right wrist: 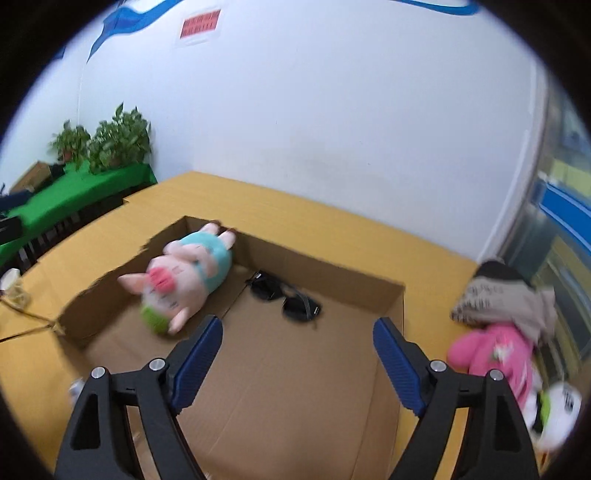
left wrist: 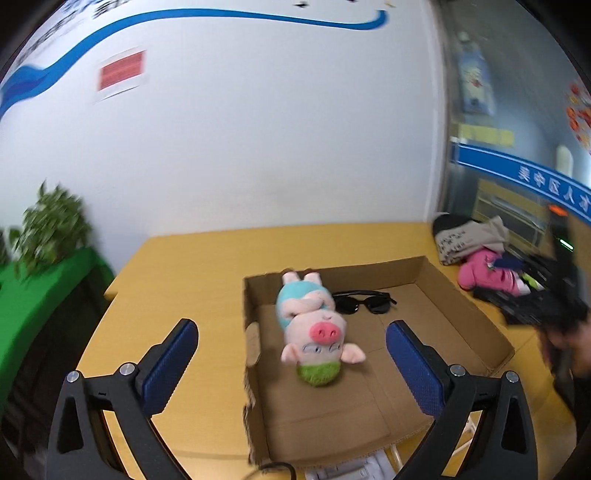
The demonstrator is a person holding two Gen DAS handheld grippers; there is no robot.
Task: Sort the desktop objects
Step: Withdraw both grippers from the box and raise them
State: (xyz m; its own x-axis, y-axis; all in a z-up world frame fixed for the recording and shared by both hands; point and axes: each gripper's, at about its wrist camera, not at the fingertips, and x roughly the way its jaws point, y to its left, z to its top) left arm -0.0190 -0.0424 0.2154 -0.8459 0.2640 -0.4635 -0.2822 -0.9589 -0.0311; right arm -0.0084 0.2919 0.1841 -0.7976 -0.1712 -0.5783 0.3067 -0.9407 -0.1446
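Both grippers are spread wide with nothing in them: left gripper (left wrist: 291, 360), right gripper (right wrist: 297, 360). The pig plush (left wrist: 314, 328) and sunglasses (left wrist: 364, 301) are lying inside the cardboard box (left wrist: 476, 314) on the yellow desk (left wrist: 192, 266). A pink plush (right wrist: 495, 354) lies outside the box, to its right.

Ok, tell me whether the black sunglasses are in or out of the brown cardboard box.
In. The black sunglasses lie on the floor of the brown cardboard box, beside the pink pig plush.

White wall (right wrist: 332, 110) with blue stripe (left wrist: 221, 16); potted plants (right wrist: 110, 142) on green table (right wrist: 74, 192).
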